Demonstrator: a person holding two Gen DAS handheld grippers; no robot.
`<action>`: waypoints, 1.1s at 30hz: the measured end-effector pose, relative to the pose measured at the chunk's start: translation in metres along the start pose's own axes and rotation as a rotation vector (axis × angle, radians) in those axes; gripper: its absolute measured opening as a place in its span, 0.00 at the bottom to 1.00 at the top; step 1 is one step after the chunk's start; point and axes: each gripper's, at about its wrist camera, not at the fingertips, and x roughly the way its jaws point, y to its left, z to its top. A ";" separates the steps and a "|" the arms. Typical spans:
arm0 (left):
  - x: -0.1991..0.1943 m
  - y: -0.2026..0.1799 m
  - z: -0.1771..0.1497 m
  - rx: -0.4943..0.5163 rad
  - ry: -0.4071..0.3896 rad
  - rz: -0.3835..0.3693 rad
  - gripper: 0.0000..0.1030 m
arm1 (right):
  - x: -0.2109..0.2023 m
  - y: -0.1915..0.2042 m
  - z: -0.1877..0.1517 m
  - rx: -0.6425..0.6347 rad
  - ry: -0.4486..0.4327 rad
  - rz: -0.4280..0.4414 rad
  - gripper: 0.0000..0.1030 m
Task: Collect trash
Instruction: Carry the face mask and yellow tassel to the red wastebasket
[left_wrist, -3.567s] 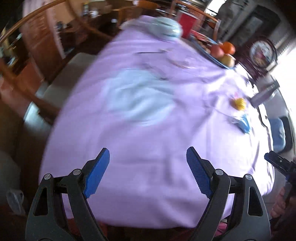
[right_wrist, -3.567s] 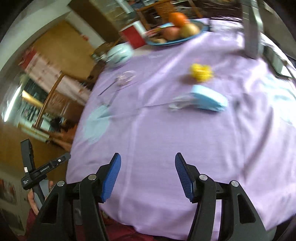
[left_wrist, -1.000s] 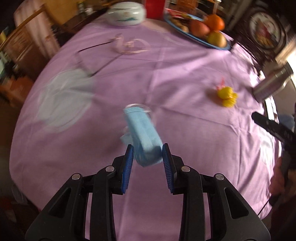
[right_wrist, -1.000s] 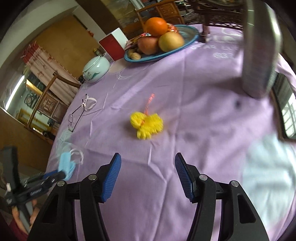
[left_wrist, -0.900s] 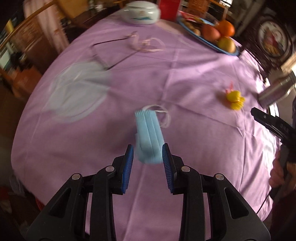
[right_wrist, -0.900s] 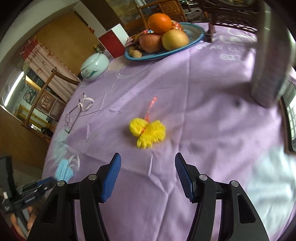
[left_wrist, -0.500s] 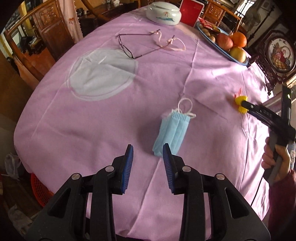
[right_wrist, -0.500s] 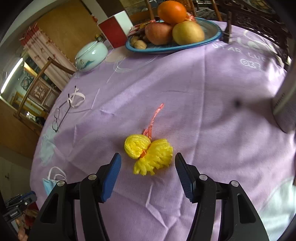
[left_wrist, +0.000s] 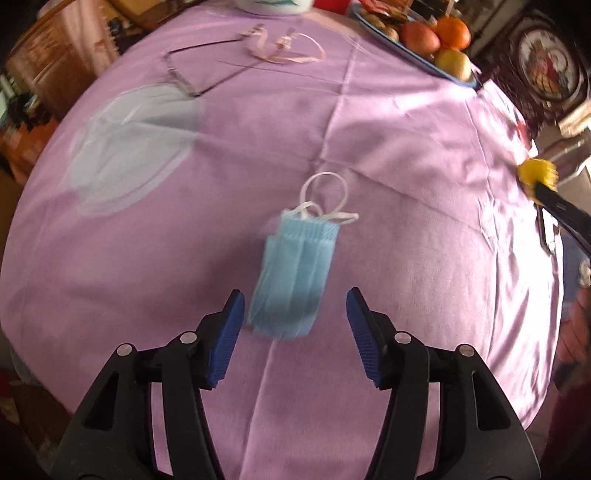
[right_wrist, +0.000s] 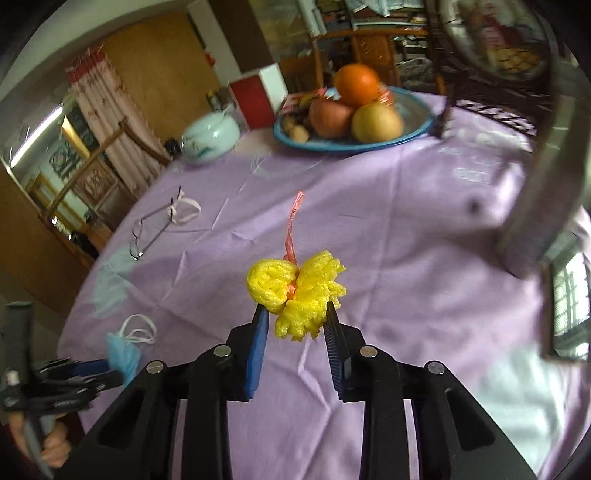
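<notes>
A folded blue face mask (left_wrist: 291, 273) with white ear loops lies on the purple tablecloth (left_wrist: 406, 155). My left gripper (left_wrist: 295, 332) stands over its near end, jaws opening; the mask sits between the blue pads, close to the left one, unpressed. From the right wrist view, that gripper (right_wrist: 92, 373) shows at the lower left with the mask (right_wrist: 123, 354) at its tips. A yellow foam net (right_wrist: 295, 291) with a pink string is between the tips of my right gripper (right_wrist: 295, 328), whose jaws are closing and touch it on both sides. The net (left_wrist: 537, 173) also shows at the far right.
Spectacles on a pink cord (right_wrist: 151, 229) lie at the left of the table. At the back stand a blue fruit plate (right_wrist: 406, 136), a pale lidded pot (right_wrist: 210, 136) and a red box (right_wrist: 255, 99). A steel flask (right_wrist: 543, 177) is at the right. Wooden chairs ring the table.
My left jaws went from almost shut to wide apart, and the mask now lies between them. My right gripper moved onto the yellow net and narrowed its jaws around it.
</notes>
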 end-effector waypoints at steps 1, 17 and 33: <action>0.004 -0.002 0.003 0.014 0.006 0.000 0.55 | -0.012 -0.003 -0.007 0.017 -0.007 -0.009 0.30; -0.009 0.012 0.002 0.106 -0.017 -0.081 0.29 | -0.065 0.013 -0.069 0.142 -0.016 -0.038 0.30; -0.094 0.114 -0.027 -0.147 -0.191 -0.059 0.29 | -0.056 0.102 -0.041 -0.046 -0.002 0.085 0.30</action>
